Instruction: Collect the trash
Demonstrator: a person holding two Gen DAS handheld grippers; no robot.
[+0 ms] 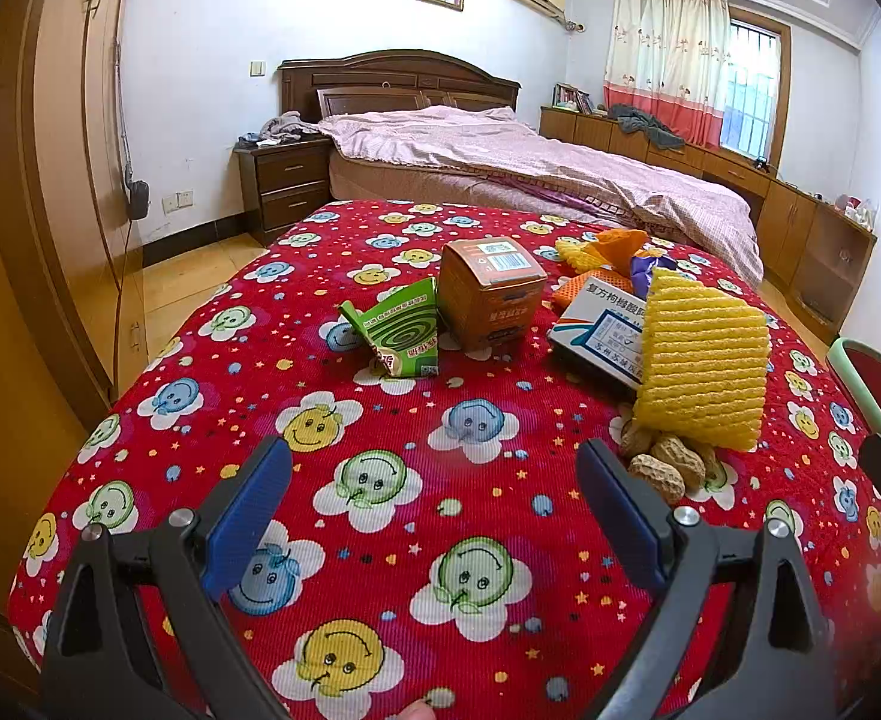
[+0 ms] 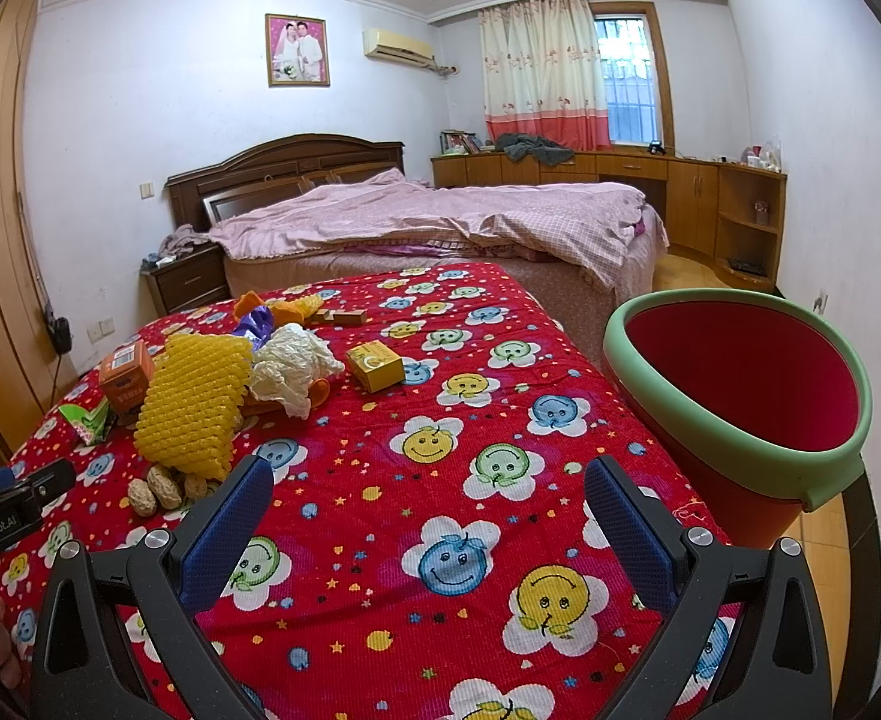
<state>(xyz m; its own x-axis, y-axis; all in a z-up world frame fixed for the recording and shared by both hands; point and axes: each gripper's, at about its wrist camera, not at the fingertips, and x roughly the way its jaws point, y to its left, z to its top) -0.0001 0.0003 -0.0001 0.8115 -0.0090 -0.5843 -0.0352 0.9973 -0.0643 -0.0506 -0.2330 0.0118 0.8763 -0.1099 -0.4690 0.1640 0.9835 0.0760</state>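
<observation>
Both the left gripper (image 1: 434,468) and right gripper (image 2: 428,483) hover with jaws spread wide, holding nothing, above the red smiley cloth (image 2: 440,480). The peanuts (image 1: 668,462) lie near its left edge, touching the yellow foam net (image 1: 701,354). The red bin (image 2: 740,384) stands at its right edge.

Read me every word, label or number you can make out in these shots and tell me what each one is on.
"GenRobot.AI": on the left hand-held gripper, seen from the right wrist.
"复方枸橼酸": start of the title on the white box; the rest is hidden, smaller print blurred.
Green carton: print upside down, unreadable.
Orange box: barcode and text too blurred.
Yellow box: too small.

left wrist: low, over quilt (image 1: 380,516) | right wrist: likewise | shared: peanuts (image 2: 164,489)
</observation>
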